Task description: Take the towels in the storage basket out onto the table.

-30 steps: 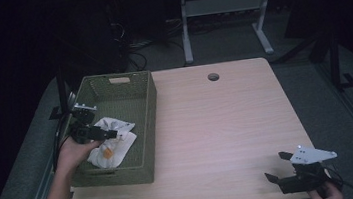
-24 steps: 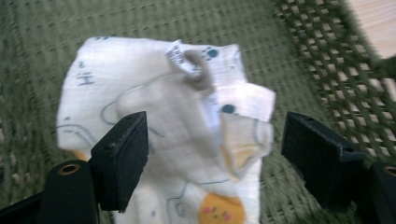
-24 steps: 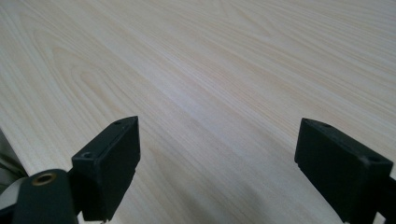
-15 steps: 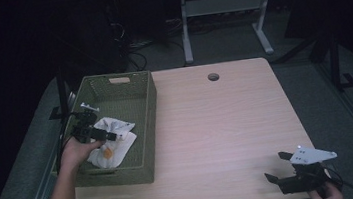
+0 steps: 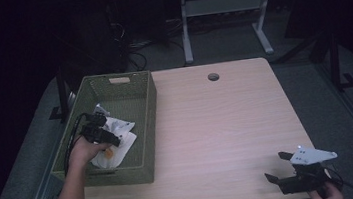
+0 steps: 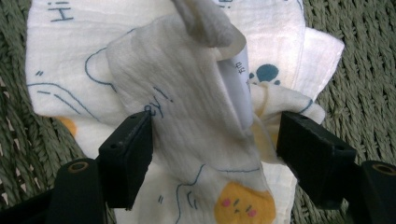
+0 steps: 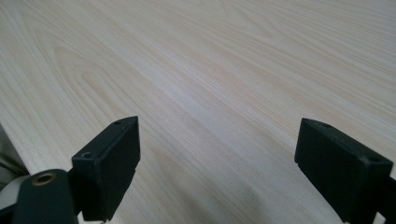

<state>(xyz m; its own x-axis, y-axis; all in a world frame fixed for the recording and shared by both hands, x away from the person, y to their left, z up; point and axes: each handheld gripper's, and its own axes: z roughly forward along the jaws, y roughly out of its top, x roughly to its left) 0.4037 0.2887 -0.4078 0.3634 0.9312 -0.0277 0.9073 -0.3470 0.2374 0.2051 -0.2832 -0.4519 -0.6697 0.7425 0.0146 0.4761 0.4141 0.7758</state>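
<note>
We see one white cloth (image 6: 154,93) of thin, crinkled fabric, printed with blue line drawings, small blue lettering and an orange-yellow face with pink cheeks. A white label is sewn to an upper fold. The cloth is crumpled and folded over itself in several layers, so we cannot assign it a long axis or a pointing direction; in the high view the cloth (image 5: 123,135) spreads roughly from the far left to the near right of the basket floor.

The cloth lies inside one green woven basket (image 5: 148,112), which stands on the left part of one pale wooden table (image 5: 228,134). The basket's long side runs away from the person.

We count two grippers. The left gripper (image 5: 102,134) is down in the basket, over the cloth. In the left gripper view the left gripper (image 6: 212,140) has its jaws apart, with a raised fold of cloth between them; the left jaw touches the fabric, the right jaw stands just beside it.

The right gripper (image 5: 285,166) sits at the near right corner of the table, well apart from the basket. In the right gripper view its jaws (image 7: 217,163) are spread wide over bare wood.
</note>
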